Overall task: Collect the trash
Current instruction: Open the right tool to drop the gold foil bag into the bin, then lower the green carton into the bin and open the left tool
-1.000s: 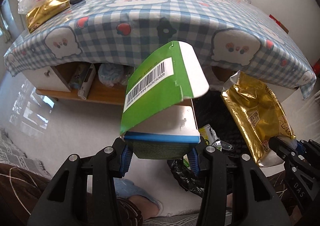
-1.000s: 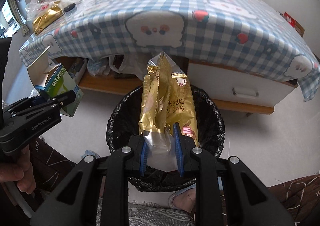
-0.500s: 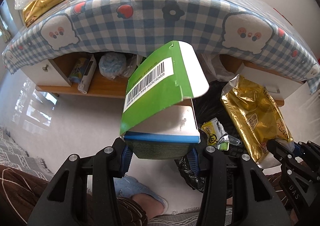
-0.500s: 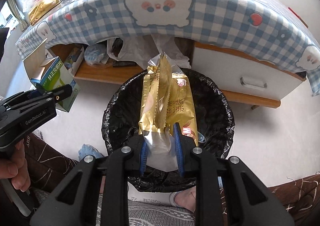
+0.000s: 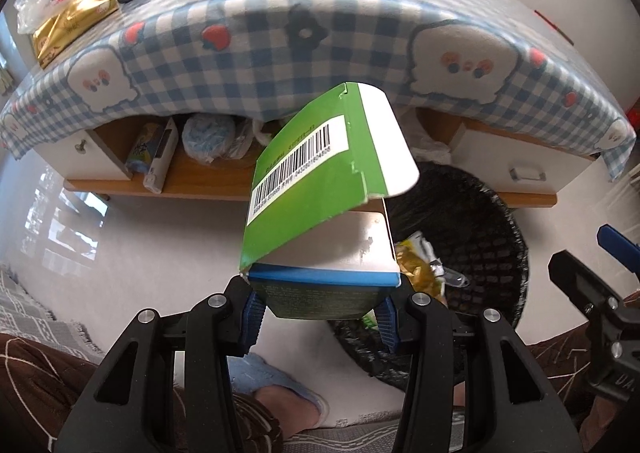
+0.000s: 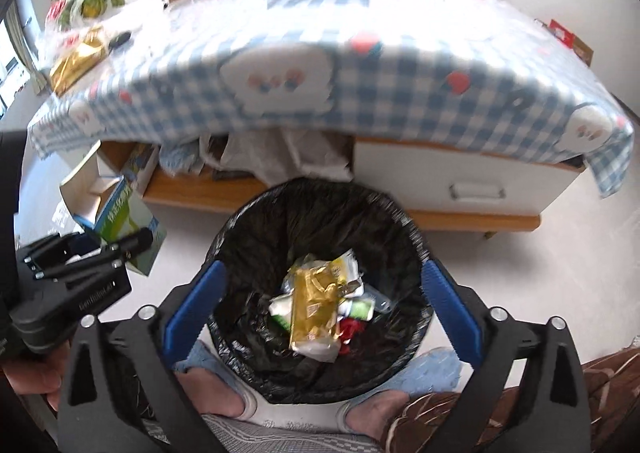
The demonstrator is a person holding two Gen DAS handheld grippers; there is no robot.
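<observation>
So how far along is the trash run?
Done: gold wrapper lies in the bin; the right gripper is opening, empty. In hand: left gripper clamps the green carton. Left: that carton, plus the gold packet on the table.

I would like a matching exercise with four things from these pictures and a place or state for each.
Things:
1. green carton
2. gold wrapper
3. right tool
4. gold bag

Places or states:
A. on the checked tablecloth
B. lying in the black bin
C. clamped in the left tool
D. opening, nothing between its pads

Pairs: 1-C, 2-B, 3-D, 4-A
</observation>
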